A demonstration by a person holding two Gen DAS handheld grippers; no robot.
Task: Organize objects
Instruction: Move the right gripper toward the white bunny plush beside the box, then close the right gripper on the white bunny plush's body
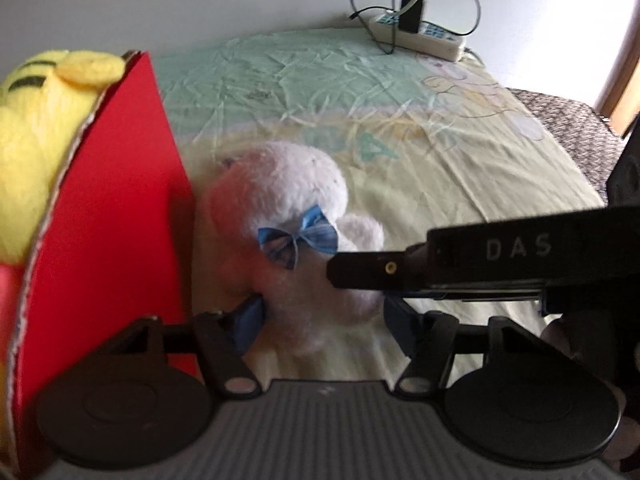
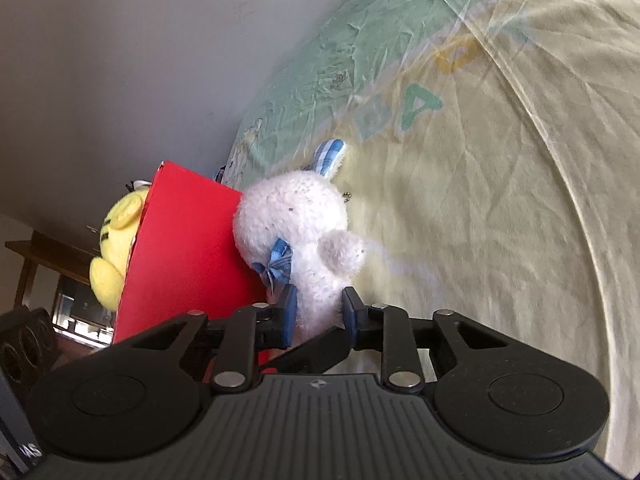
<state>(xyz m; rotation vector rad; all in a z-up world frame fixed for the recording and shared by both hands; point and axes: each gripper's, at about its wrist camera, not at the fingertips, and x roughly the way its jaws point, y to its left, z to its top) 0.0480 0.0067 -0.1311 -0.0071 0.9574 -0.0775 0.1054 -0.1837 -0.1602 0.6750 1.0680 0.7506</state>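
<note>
Clearly our right gripper [image 2: 318, 312] is clamped on the lower body of the white plush [image 2: 298, 216], its blue pads pressed into the fur on both sides. Our left gripper [image 1: 324, 316] sits spread around the same toy; its left pad seems to touch the fur, the right one stands apart, so we judge it released.

The plush lies on the bed sheet [image 1: 460, 200], touching the outer wall of the red box [image 1: 116, 200]. It is not yet inside.

What could go wrong, in our judgement:
- The grip is low on soft stuffing. The heavy head could flop over as we lift, and the toy could slip from the pads.
- The plush presses against the box wall. Dragging it upward could tip or shove the light cardboard.
- The yellow plush [image 1: 36, 120] already fills the part of the box we can see. Little room may be left, and the white one could catch on the rim or roll back out.
- Both grippers crowd one toy, so they could knock each other.

Counted:
- two grippers
- two plush toys, one white and one yellow
- one red box
- one blue bow [image 1: 298, 240] on the white plush
- one power strip [image 1: 420, 34] at the far end of the bed, with cables we cannot count.
</note>
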